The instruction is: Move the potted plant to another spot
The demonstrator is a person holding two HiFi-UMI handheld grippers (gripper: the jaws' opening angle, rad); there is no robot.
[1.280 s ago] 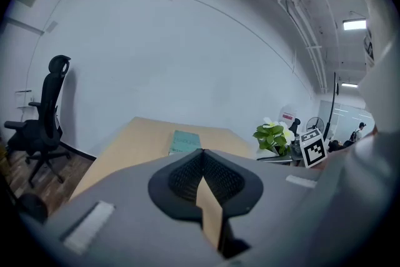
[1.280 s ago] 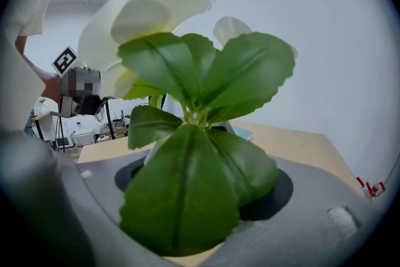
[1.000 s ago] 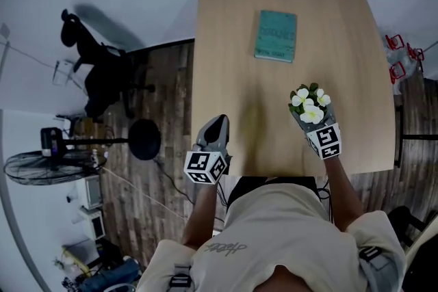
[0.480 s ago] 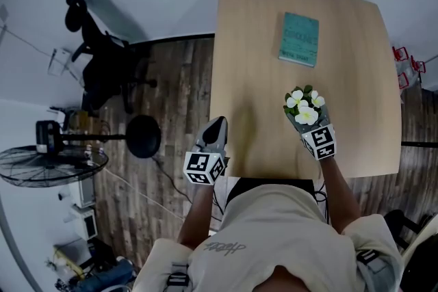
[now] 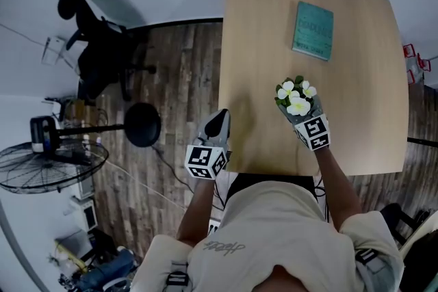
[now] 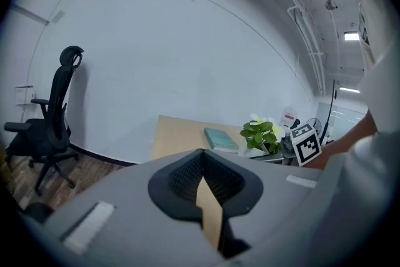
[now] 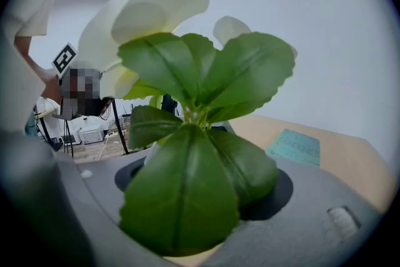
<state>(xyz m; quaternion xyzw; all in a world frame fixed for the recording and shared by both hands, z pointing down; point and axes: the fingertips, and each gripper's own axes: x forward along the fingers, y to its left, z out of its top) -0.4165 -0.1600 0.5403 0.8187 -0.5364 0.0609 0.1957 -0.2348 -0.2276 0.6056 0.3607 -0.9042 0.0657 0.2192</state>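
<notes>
Nearest was one person in a pale beige shirt (image 5: 274,229), with each forearm reaching out to one of two grey two-jaw grippers. Each gripper bore one black-and-white marker cube.

The left gripper (image 5: 218,121) hung at the near left edge of the single light wooden table (image 5: 356,113). Its jaws were pressed together at the tips with nothing between them.

The right gripper (image 5: 300,116), further in over the tabletop, was clamped around the one small potted plant (image 5: 294,96) with broad green leaves and several white flowers. Its jaws stood wide on either side of the pot, and the leaves filled most of the right gripper view. The plant was over the near middle of the table, though it was hard to tell whether the pot rested on the wood or hung just above it.

Beyond the plant and well apart from it lay one flat teal book (image 5: 313,30), towards the far right of the table.

Off to the left, on the dark wood-plank floor (image 5: 178,78), stood one black pedestal fan (image 5: 48,164). Further back, one black office chair (image 5: 99,55) stood near the white wall (image 6: 187,59).
</notes>
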